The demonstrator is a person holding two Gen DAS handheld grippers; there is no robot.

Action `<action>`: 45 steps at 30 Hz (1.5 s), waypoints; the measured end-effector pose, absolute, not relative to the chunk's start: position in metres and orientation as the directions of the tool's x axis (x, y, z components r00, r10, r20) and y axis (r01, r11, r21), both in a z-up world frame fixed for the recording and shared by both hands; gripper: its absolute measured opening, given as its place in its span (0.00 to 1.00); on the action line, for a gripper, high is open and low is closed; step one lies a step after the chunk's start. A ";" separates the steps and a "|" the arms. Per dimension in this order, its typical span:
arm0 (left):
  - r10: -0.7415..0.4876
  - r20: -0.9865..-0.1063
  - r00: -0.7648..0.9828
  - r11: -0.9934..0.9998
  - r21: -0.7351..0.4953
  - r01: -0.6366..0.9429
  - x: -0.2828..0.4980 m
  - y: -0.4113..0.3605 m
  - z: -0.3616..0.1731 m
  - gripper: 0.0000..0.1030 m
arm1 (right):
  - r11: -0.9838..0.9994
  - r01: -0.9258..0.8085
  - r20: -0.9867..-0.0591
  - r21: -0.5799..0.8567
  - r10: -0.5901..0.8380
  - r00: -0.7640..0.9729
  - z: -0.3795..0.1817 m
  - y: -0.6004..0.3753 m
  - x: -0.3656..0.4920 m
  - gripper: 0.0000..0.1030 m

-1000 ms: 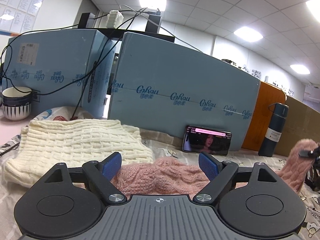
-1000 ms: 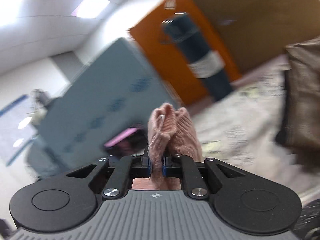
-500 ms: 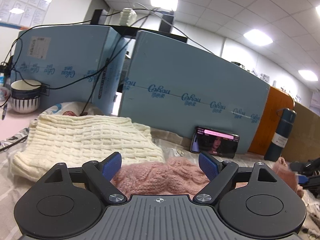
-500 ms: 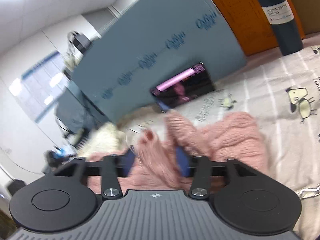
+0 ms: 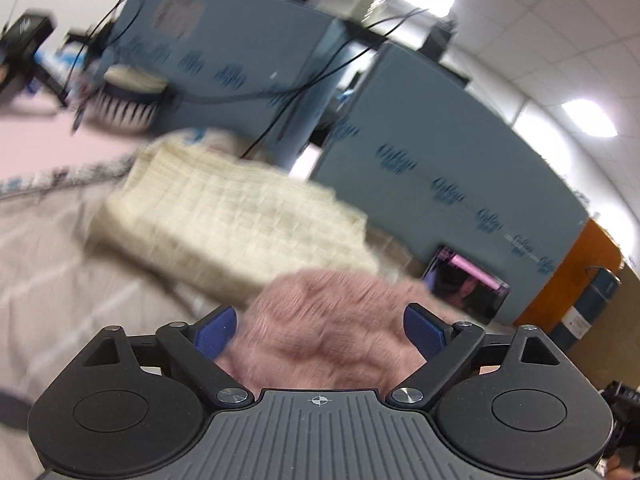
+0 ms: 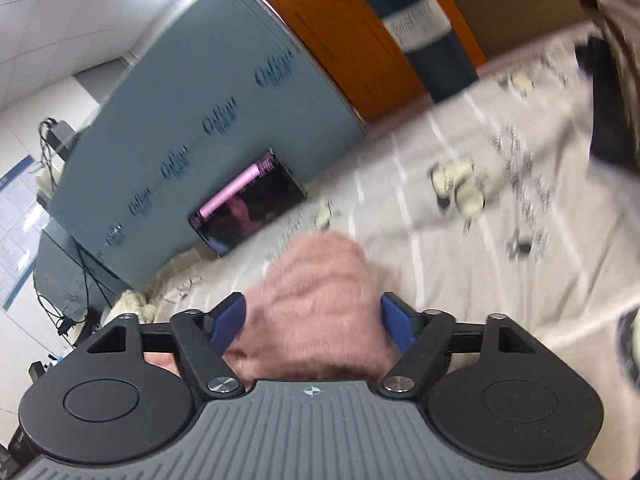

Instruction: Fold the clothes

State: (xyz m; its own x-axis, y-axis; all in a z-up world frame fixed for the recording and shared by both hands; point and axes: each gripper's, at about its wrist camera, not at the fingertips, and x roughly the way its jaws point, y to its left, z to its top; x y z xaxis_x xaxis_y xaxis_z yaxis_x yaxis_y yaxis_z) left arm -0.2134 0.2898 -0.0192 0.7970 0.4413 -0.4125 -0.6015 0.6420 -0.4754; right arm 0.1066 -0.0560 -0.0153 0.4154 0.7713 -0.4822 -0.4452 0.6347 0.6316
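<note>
A pink fuzzy knit garment point(image 5: 324, 320) lies bunched on the printed bed sheet point(image 6: 500, 240). My left gripper point(image 5: 320, 330) is open, its blue pads on either side of the pink knit. The garment also shows in the right wrist view point(image 6: 316, 304), where my right gripper point(image 6: 312, 320) is open with the knit between its fingers. A folded cream knit sweater point(image 5: 224, 216) lies behind and left of the pink one. Both views are motion-blurred.
Blue foam boards point(image 5: 440, 152) stand along the back with cables over them. A phone point(image 6: 248, 204) with a lit screen leans against one. A dark flask point(image 6: 432, 40) stands by an orange board. A striped bowl point(image 5: 128, 100) sits far left. Dark cloth point(image 6: 612, 80) lies at right.
My right gripper has let go of the pink knit and opened, dropping low over it. The left gripper has swung and tilted, staying open over the pink garment.
</note>
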 end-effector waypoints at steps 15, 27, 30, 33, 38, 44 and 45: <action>0.126 -0.328 0.936 0.756 -0.579 -0.305 -0.190 0.258 -0.015 0.20 | 0.774 -0.480 -0.384 0.412 0.626 0.679 0.041 -0.106 0.089 0.17; 0.325 -0.317 0.891 0.670 -0.587 -0.454 -0.210 0.260 0.002 0.83 | 0.702 -0.650 -0.167 -0.292 0.631 0.757 0.052 0.026 -0.042 0.17; 0.316 -0.259 0.913 0.686 -0.603 -0.408 -0.222 0.262 0.008 0.84 | 0.601 -0.714 -0.168 -0.358 0.711 0.683 0.040 0.061 -0.081 0.17; 0.303 -0.206 0.930 0.710 -0.602 -0.365 -0.231 0.261 0.014 0.84 | 0.500 -0.785 -0.210 -0.367 0.777 0.593 0.032 0.092 -0.108 0.17; 0.296 -0.191 0.936 0.730 -0.587 -0.350 -0.234 0.260 0.016 0.84 | 0.375 -0.902 -0.382 -0.214 0.817 0.431 0.016 0.121 -0.109 0.18; 0.280 -0.216 0.935 0.721 -0.595 -0.354 -0.223 0.259 0.010 0.84 | 0.169 -0.930 -0.431 0.326 0.902 0.013 0.017 0.112 -0.058 0.70; 0.277 -0.217 0.936 0.719 -0.599 -0.352 -0.222 0.259 0.008 0.84 | 0.133 -0.917 -0.406 0.376 0.913 -0.034 0.021 0.102 -0.054 0.78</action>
